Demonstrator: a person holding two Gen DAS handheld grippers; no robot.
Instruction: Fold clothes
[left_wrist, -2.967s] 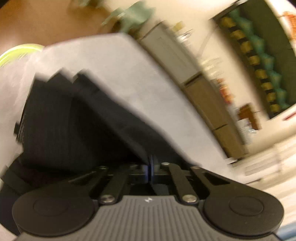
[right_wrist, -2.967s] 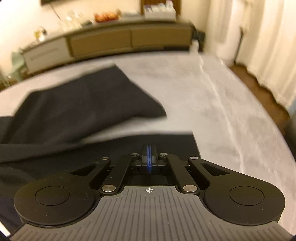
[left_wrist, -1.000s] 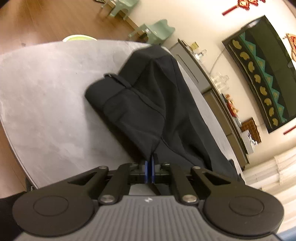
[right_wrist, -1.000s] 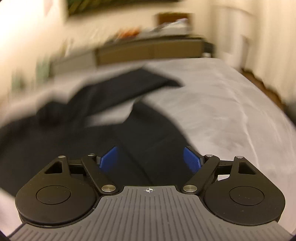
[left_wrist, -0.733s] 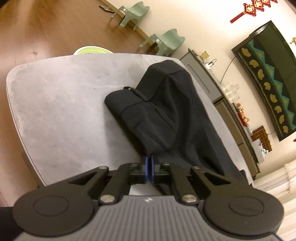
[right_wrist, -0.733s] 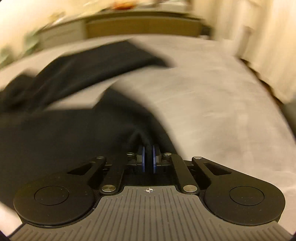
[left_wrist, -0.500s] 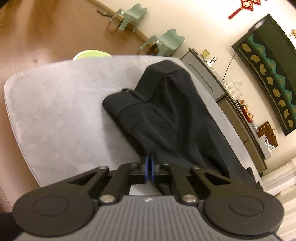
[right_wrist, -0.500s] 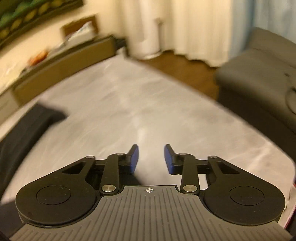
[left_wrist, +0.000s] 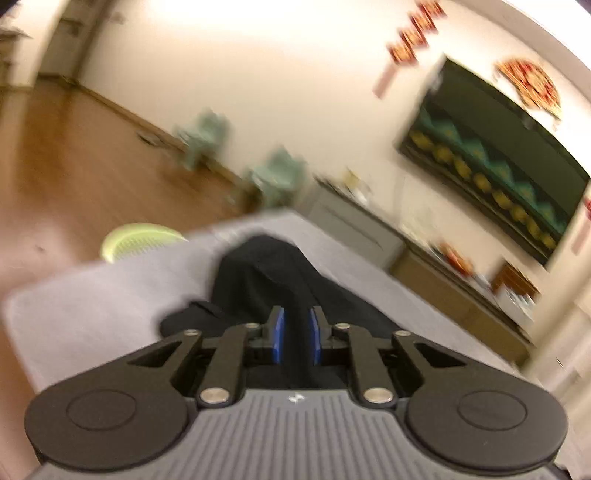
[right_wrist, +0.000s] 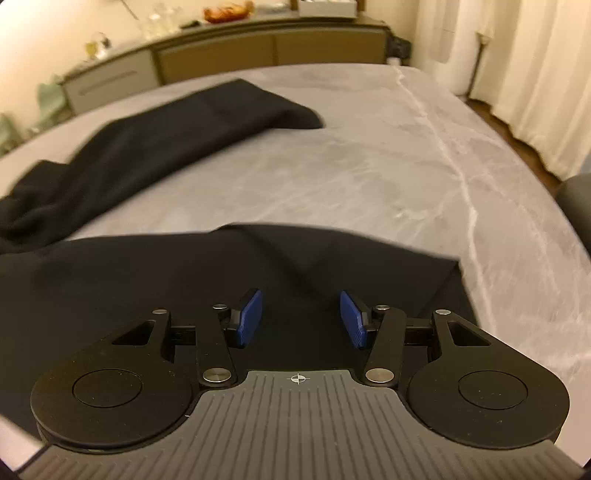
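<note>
Now released, the black trousers (right_wrist: 229, 280) lie spread on the grey table (right_wrist: 388, 166): the left gripper (left_wrist: 294, 334), previously clamped on fabric, is opening, and the right gripper (right_wrist: 301, 317) opens empty above the lower-frame leg, awaiting regrasp.

Black garment (right_wrist: 184, 288) cut off at left edge.

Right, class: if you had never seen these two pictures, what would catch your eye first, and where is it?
The black garment sprawled across the grey marbled table, one part stretching toward the far edge, another lying just under the right gripper, whose blue pads are opening above the cloth. In the blurred left view, the left gripper is opening too, with the dark framed picture on the wall.
</note>
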